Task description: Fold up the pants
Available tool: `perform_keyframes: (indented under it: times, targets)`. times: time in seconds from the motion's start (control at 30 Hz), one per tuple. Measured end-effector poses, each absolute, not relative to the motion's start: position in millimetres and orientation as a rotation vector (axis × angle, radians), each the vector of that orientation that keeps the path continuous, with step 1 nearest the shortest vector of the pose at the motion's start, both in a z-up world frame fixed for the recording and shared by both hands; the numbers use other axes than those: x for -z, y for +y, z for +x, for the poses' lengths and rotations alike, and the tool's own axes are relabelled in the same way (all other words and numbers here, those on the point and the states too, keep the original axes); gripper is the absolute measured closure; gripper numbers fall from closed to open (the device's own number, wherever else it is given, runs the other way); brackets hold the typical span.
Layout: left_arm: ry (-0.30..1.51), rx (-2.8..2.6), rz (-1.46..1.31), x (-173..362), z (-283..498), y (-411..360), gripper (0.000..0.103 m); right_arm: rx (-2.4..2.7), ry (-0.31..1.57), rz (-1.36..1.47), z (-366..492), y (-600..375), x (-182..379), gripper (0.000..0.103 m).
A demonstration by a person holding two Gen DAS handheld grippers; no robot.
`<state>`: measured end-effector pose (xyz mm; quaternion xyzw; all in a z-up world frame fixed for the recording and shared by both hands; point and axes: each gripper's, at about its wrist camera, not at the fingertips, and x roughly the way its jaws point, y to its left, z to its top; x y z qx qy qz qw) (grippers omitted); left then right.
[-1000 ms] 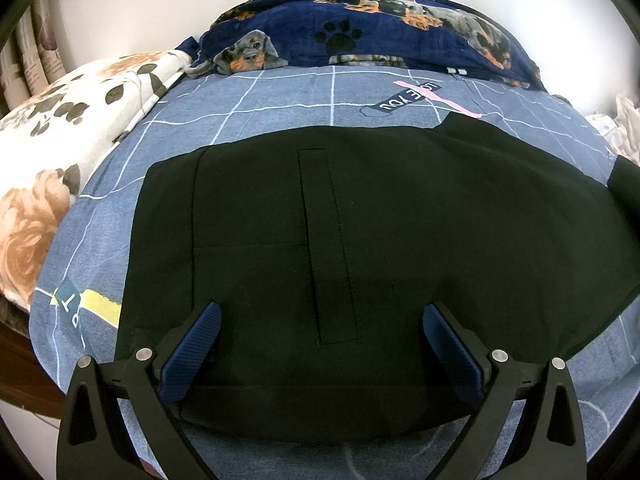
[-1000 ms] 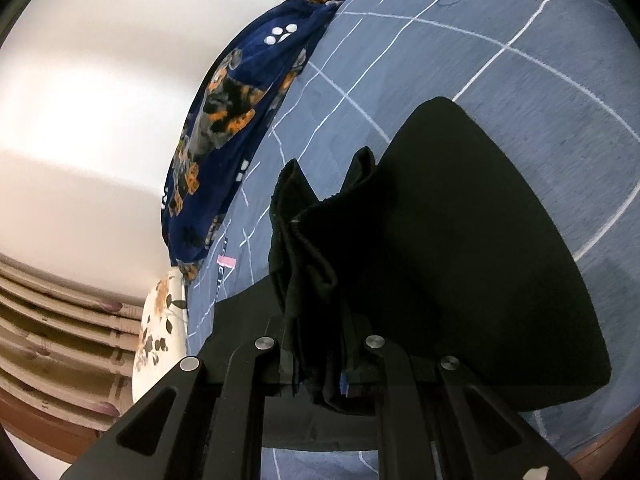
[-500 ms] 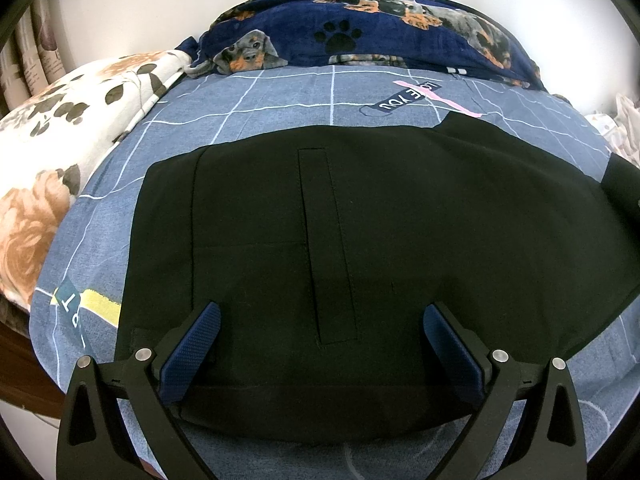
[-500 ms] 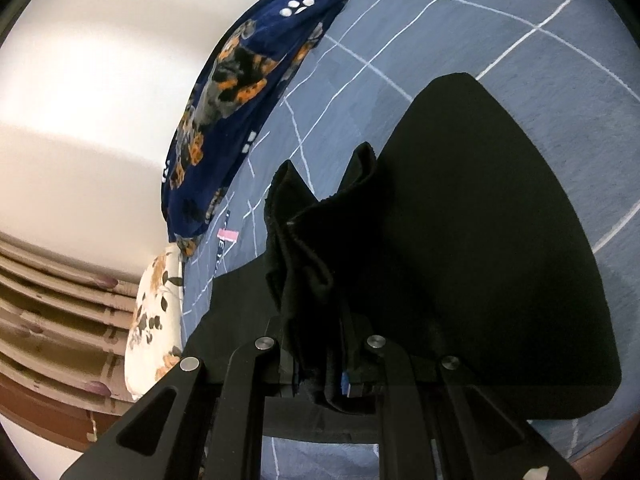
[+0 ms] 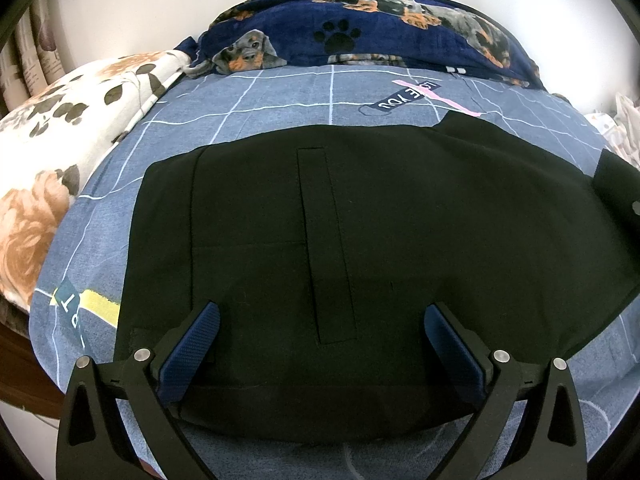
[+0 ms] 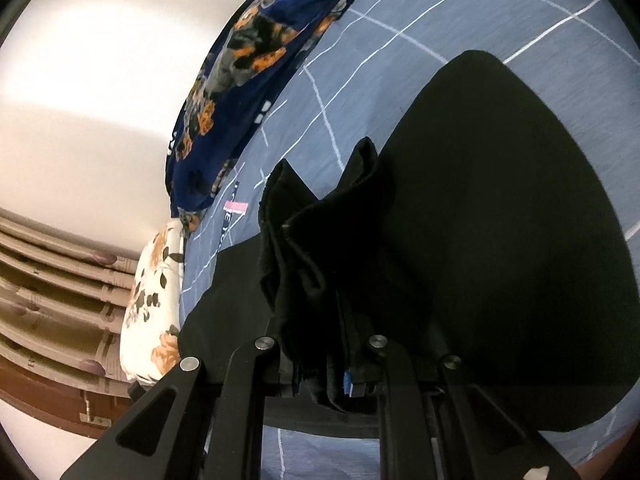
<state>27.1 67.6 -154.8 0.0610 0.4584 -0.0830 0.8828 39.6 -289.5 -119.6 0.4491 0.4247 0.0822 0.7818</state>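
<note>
Black pants (image 5: 360, 232) lie spread flat on the blue checked bed sheet (image 5: 280, 96), waistband end near me, a long seam strip down the middle. My left gripper (image 5: 320, 340) is open and empty, its blue pads (image 5: 192, 344) resting over the near edge of the pants. My right gripper (image 6: 320, 368) is shut on a bunched end of the pants (image 6: 320, 248) and holds it lifted above the sheet; the cloth hangs from it in a broad dark sheet (image 6: 500, 220). The right gripper's body shows at the right edge of the left wrist view (image 5: 620, 196).
A navy dog-print blanket (image 5: 380, 36) lies along the wall at the far side of the bed. A white floral pillow (image 5: 60, 140) lies at the left. A wooden headboard (image 6: 48, 288) stands beyond the pillow. The bed's near edge is just below my left gripper.
My right gripper has carried the bunched pants end further over the bed toward the left gripper, and shows more at the edge of the left view. The left gripper has not moved.
</note>
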Motion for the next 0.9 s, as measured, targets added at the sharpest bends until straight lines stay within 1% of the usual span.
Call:
perform_keyframes:
  times: [0.9]
  targets:
    - [0.954, 0.171, 0.13, 155, 27, 66, 0.0, -0.23, 0.96, 0.929, 52, -250, 121, 0.086]
